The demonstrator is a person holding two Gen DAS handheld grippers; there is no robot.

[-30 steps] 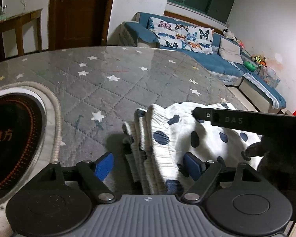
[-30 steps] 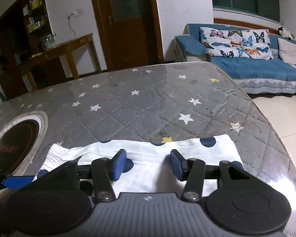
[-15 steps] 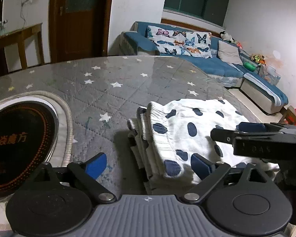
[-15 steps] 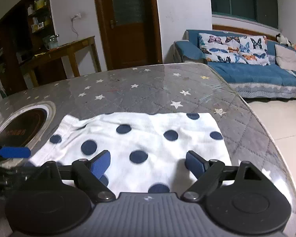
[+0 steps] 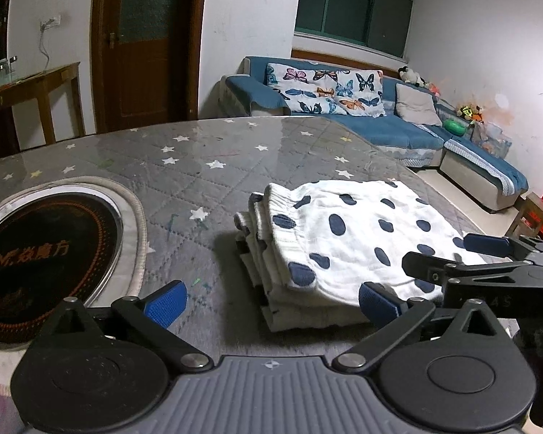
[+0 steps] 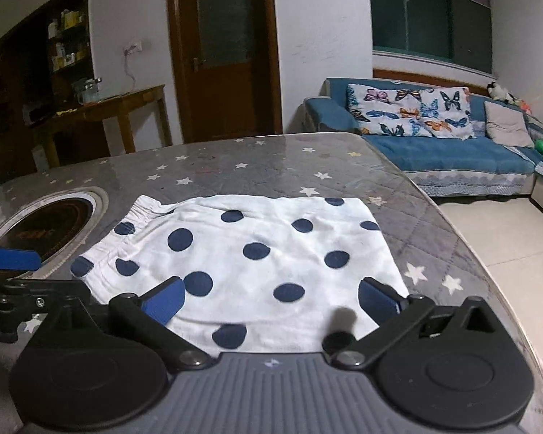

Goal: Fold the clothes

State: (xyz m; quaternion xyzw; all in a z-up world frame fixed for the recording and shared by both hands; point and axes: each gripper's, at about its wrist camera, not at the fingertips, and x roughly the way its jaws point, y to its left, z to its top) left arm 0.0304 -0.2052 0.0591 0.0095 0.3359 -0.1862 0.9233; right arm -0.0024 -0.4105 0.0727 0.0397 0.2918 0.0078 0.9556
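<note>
A white garment with dark blue dots [image 5: 347, 242] lies folded in several layers on the grey star-patterned table [image 5: 184, 177]; it also shows in the right wrist view [image 6: 249, 253]. My left gripper [image 5: 271, 302] is open and empty, just above the table at the near left corner of the fold. My right gripper [image 6: 269, 298] is open and empty over the near edge of the garment; it also shows in the left wrist view [image 5: 463, 253] at the right. The left gripper also shows in the right wrist view [image 6: 14, 264] at the left edge.
A round black inset plate with a metal rim [image 5: 43, 253] sits in the table left of the garment. The table's right edge [image 6: 463, 238] drops to a tiled floor. A blue sofa [image 6: 434, 144] and a wooden side table [image 6: 119, 108] stand beyond.
Both grippers opened wider and drew back and up from the garment. The garment now lies flat and folded, free of both grippers.
</note>
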